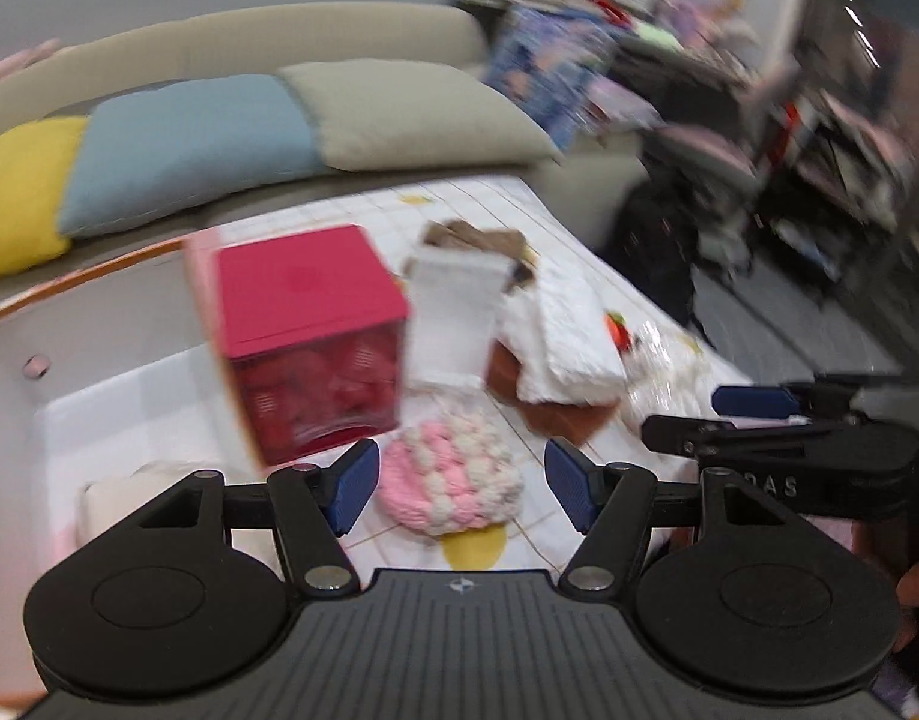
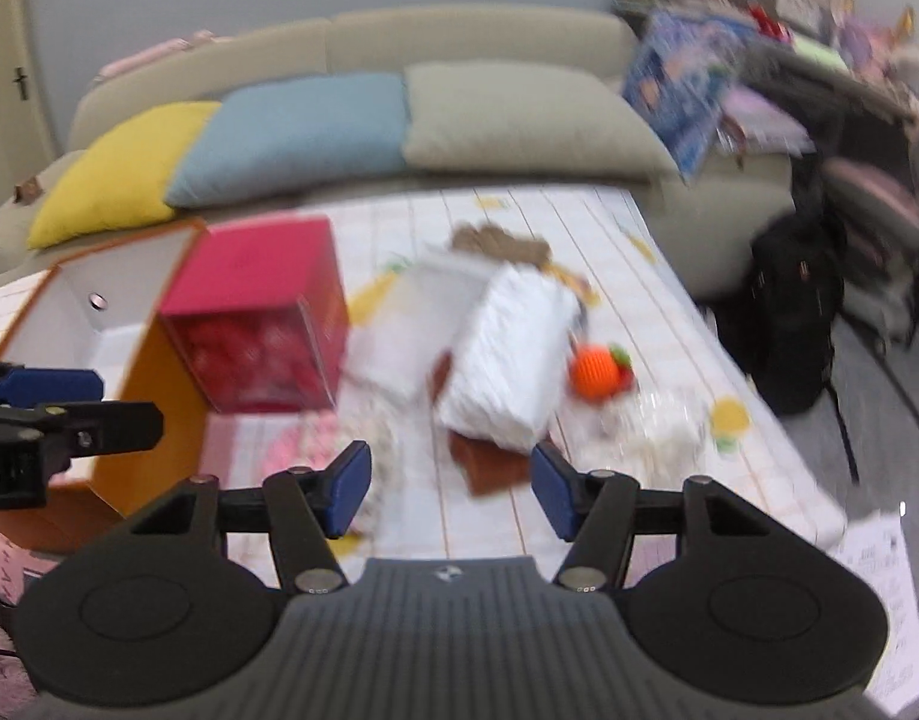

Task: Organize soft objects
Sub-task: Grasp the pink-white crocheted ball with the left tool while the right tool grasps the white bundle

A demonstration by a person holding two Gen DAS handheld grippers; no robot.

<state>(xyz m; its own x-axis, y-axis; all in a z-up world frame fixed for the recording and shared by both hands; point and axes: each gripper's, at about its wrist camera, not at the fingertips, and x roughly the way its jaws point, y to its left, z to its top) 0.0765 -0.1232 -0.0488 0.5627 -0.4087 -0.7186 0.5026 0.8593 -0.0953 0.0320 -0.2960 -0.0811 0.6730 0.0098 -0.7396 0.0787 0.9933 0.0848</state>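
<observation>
A: Hovering over the white grid-patterned table mat (image 1: pixel 555 222), both grippers, frames blurred. Left gripper (image 1: pixel 461 485) has its blue pads spread apart, nothing between them; the round pink-and-cream knitted yarn cushion (image 1: pixel 453 483) lies on the mat below the gap.

B: Right one?

A: Right gripper (image 2: pixel 451 489) is parted too, nothing gripped; the mat and the corner of a brown flat cloth (image 2: pixel 489 465) show through the gap.

B: Landmark?

A: The glossy red cube box with a clear front (image 1: pixel 306 336). It stands at the edge of the open orange-rimmed white storage box (image 1: pixel 99 324). Just right of the red box is a white folded cloth (image 1: pixel 450 312), then a white quilted soft bundle (image 2: pixel 507 354) on top of the brown cloth. Further right of that bundle is a small orange knitted ball toy (image 2: pixel 597 372), and beyond it a crinkled clear plastic wrap (image 2: pixel 657 426).

B: Behind?

A: A beige sofa (image 2: pixel 459 42) behind the red box, with yellow (image 2: pixel 123 168), blue (image 2: pixel 297 132) and beige cushions (image 2: pixel 519 120) in a row.
</observation>
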